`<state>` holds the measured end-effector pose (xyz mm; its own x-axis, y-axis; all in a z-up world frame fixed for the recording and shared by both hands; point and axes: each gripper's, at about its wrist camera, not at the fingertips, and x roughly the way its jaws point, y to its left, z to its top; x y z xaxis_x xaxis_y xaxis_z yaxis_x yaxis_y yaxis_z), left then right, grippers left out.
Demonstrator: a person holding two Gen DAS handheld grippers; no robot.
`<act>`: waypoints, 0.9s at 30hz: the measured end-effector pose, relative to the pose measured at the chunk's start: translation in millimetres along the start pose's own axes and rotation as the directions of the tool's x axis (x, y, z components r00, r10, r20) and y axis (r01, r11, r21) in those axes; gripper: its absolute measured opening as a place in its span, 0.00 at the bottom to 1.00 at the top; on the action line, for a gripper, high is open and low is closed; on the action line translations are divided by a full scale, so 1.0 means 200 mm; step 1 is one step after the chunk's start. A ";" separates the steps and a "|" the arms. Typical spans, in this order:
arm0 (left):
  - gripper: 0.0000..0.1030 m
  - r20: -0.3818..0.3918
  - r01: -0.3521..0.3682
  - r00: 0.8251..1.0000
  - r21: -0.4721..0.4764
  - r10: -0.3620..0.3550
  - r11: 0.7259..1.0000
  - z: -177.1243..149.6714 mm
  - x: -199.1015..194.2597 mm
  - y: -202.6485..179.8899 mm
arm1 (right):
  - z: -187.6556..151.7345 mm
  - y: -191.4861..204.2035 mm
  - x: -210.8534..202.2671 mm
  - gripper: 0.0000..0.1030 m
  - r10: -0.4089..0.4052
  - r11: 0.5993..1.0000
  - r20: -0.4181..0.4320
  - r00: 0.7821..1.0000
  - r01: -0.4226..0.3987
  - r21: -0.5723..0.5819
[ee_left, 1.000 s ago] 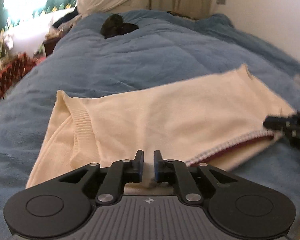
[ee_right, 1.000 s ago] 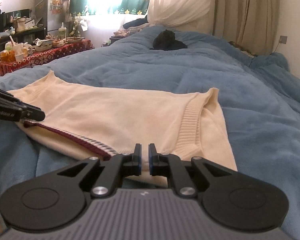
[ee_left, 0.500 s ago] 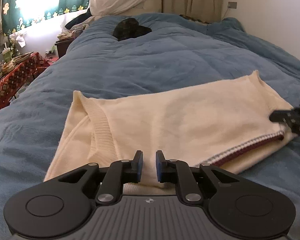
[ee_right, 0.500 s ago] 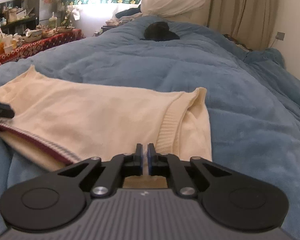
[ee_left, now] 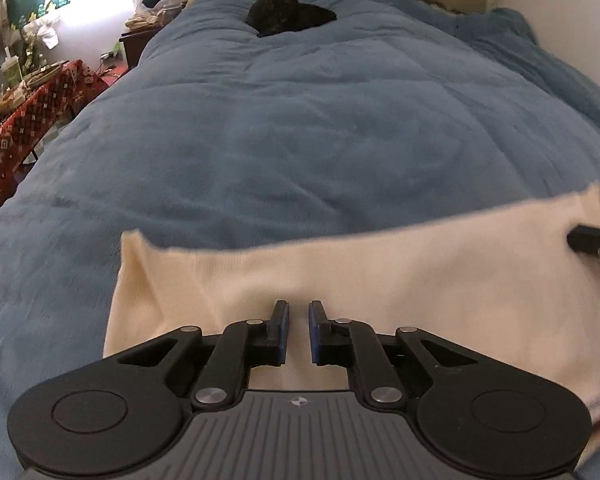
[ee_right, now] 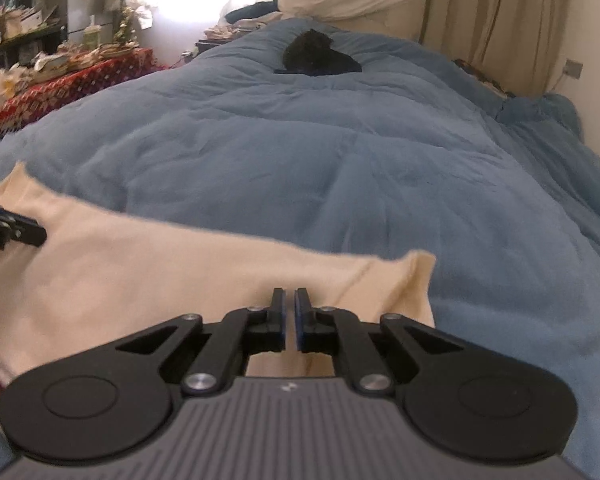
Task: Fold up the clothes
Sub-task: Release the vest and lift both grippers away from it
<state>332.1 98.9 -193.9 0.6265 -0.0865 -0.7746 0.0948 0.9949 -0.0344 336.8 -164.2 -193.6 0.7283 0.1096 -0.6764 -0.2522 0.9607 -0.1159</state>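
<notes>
Both grippers have carried the near edge of the cream sweater [ee_left: 380, 280] forward over the blue bed [ee_left: 300, 140]. Left gripper [ee_left: 299, 332] and right gripper [ee_right: 289, 318] pinch cloth; advance them level, matching edges.

The cream garment [ee_left: 380, 280] is motion-blurred along its far edge in both views, and its near part is hidden under each claw body. In the left view the right claw [ee_left: 596, 242] is cut off at the right edge. The dark lump [ee_right: 316, 56] on the bed is too indistinct to identify.
</notes>
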 end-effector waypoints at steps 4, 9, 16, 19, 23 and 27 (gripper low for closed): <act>0.11 0.006 0.020 1.000 0.005 -0.020 1.000 -0.02 -0.02 -0.01 | -0.02 0.02 -0.03 0.05 0.009 1.000 -0.011 1.000 -0.009 0.003; 0.10 0.024 0.091 0.996 0.008 -0.091 0.996 -0.15 -0.13 -0.03 | -0.15 0.07 -0.17 0.05 0.044 0.999 0.012 0.999 -0.044 0.009; 0.05 0.067 0.165 0.985 -0.050 -0.161 0.985 -0.05 -0.03 -0.11 | 0.03 0.23 -0.03 0.05 0.128 0.992 0.063 0.990 -0.128 -0.004; 0.05 0.059 0.199 0.979 -0.110 -0.193 0.974 -0.02 0.03 -0.11 | 0.08 0.28 0.05 0.05 0.153 0.988 0.044 0.987 -0.153 -0.001; 0.06 0.041 0.196 0.980 -0.094 -0.193 0.976 -0.05 0.01 -0.13 | 0.03 0.33 0.04 0.06 0.161 0.987 0.014 0.987 -0.160 -0.021; 0.06 0.022 0.216 0.976 -0.074 -0.214 0.974 -0.16 -0.09 -0.11 | -0.09 0.36 -0.07 0.06 0.174 0.983 0.006 0.985 -0.173 -0.055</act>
<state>294.4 80.9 -199.3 0.6085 -0.2990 -0.7351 0.1699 0.9539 -0.2474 297.2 -102.1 -206.2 0.6773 0.2762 -0.6819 -0.4094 0.9116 -0.0373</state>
